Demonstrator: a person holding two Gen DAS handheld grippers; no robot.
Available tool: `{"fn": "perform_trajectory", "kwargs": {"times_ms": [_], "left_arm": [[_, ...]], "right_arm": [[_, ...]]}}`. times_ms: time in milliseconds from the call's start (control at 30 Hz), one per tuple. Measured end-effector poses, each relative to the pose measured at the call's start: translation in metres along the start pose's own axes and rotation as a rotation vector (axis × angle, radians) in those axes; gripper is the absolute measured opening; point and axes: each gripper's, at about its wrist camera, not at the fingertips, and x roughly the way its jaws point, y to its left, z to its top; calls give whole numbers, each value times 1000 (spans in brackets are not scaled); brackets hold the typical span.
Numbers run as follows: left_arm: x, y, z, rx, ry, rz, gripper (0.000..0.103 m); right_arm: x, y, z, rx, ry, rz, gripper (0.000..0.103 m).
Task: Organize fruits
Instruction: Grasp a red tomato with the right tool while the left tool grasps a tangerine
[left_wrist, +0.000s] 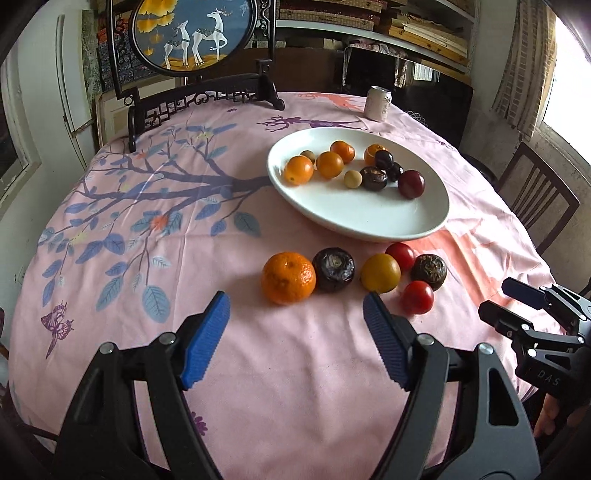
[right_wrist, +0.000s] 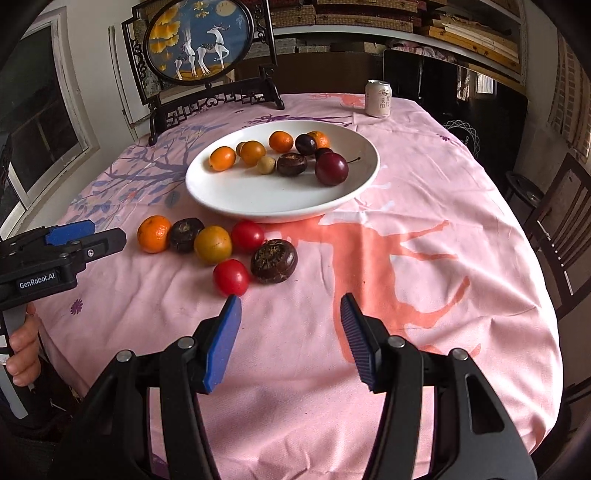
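Six loose fruits lie in a cluster on the pink tablecloth (left_wrist: 295, 369), just in front of the white oval plate (right_wrist: 258, 201). From my left I see a mandarin (left_wrist: 289, 277), a dark water chestnut (left_wrist: 333, 269) touching it, a yellow-orange plum (left_wrist: 380, 273), a red tomato (left_wrist: 400, 255) behind it, a second water chestnut (left_wrist: 429, 271), and another red tomato (left_wrist: 417, 297) nearest the rig.

On the plate sit four small oranges, two pale round fruits, a water chestnut, two dark plums and a red plum (right_wrist: 331, 168) with its stem showing, all grouped toward the far half.

My left gripper (left_wrist: 295, 308) hovers above the cloth with its blue fingers spread wide and nothing between them; the mandarin and the first water chestnut lie just ahead of the gap. My right gripper (right_wrist: 290, 306) is likewise spread wide and empty, its left fingertip just in front of the near tomato, though I cannot tell whether they touch.

Beyond the plate stand a drink can (right_wrist: 378, 98) and a dark-framed round deer screen (right_wrist: 199, 40). Wooden chairs stand around the table.
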Motion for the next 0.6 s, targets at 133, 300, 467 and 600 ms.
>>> {"fn": "perform_trajectory", "kwargs": {"times_ms": [133,300,467,600], "left_arm": [[0,15,-6,-29,12,18,76],[1,28,-10,-57,23,30,76],[2,39,-11,-68,28,29,76],[7,36,-8,-47,32,17,76]], "right_arm": [[7,18,-5,-40,5,90,56],[32,38,6,-80,8,85,46],[65,45,17,-84,74,60,44],[76,47,19,-92,88,14,32]]}}
